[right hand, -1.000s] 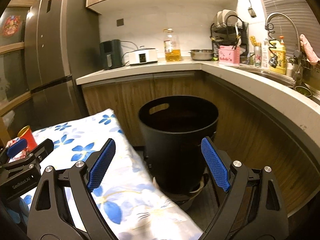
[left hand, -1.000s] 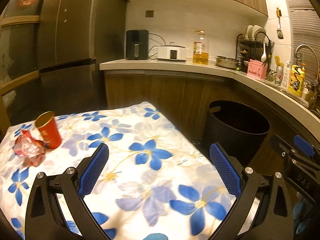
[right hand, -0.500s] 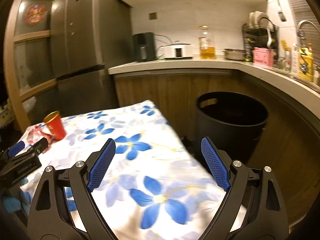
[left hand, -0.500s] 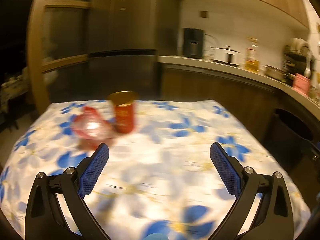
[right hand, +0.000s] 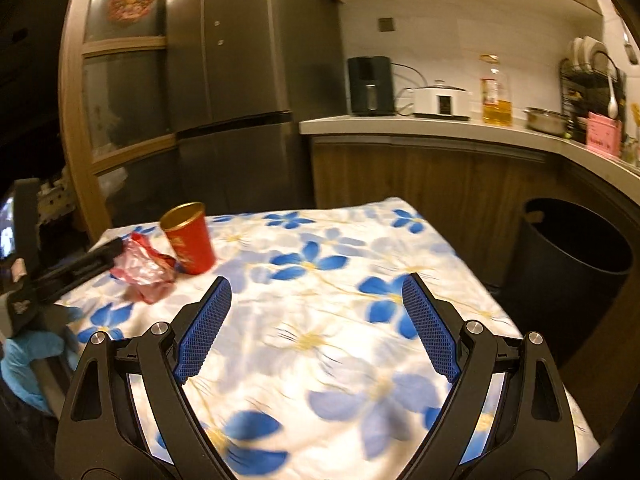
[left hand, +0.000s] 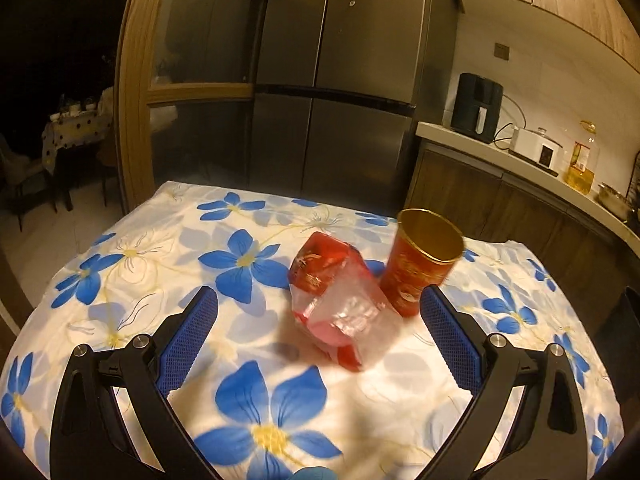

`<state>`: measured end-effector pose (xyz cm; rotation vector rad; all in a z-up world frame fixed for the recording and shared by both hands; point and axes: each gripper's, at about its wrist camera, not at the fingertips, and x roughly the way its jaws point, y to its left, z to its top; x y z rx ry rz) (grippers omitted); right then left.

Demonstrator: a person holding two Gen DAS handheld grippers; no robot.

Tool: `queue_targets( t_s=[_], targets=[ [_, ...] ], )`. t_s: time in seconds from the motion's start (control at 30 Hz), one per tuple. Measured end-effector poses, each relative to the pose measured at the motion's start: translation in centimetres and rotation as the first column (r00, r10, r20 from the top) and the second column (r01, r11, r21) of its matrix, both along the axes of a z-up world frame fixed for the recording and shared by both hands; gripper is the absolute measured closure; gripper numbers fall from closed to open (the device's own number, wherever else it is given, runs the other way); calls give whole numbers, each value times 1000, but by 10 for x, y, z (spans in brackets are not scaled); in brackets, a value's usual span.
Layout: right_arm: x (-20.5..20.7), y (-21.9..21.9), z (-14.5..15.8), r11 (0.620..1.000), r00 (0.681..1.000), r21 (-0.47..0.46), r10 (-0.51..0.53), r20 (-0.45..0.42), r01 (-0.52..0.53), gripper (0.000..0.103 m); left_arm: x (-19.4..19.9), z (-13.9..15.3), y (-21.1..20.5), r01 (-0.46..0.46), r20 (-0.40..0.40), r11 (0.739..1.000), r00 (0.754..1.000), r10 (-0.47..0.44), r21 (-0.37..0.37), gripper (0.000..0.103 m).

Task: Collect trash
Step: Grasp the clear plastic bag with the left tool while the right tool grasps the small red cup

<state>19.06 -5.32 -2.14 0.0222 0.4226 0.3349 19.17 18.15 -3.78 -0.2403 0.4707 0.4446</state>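
A tall steel fridge (right hand: 240,80) anchors the dim, warm-lit kitchen. Right of it runs a wooden counter (right hand: 440,130) under a white wall (right hand: 440,36); left of it stands a wood-framed glass door (right hand: 120,80).

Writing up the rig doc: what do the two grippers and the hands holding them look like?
Both the left gripper and right gripper are alike: black angular arms with silver bolts, and fingers faced with blue dimpled pads. The right wrist view shows small white lettering on the left gripper's body, too small to read. The hand on it wears a light-blue glove. No cables visible.
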Motion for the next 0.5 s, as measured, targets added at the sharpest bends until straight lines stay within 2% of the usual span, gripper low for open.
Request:
queue_targets(
  t_s=[0.2,0.3,0.37,0.4,0.47,0.5],
  targets=[
    [14,34,-1,999,999,7,37,3,-37,17,18,-7,12,2,-22,1000,1000,-3,-23,7],
    [24,48,-2,998,998,19,57,-6,-57,17,26,-12,19,7,-49,998,999,-10,-59,13],
    [29,58,-3,997,997,27,73,-9,-72,17,31,-18,23,17,-70,996,997,-23,-92,23],
    [30,62,-3,996,997,31,81,-9,-81,17,33,-22,24,22,-87,994,996,-32,-109,33],
    [35,70,-3,995,995,37,98,-13,-97,17,36,-27,26,37,-102,990,993,-51,-137,42],
    [38,77,-4,993,994,41,109,-16,-108,17,36,-29,27,50,-102,987,993,-66,-152,52]
  ],
)
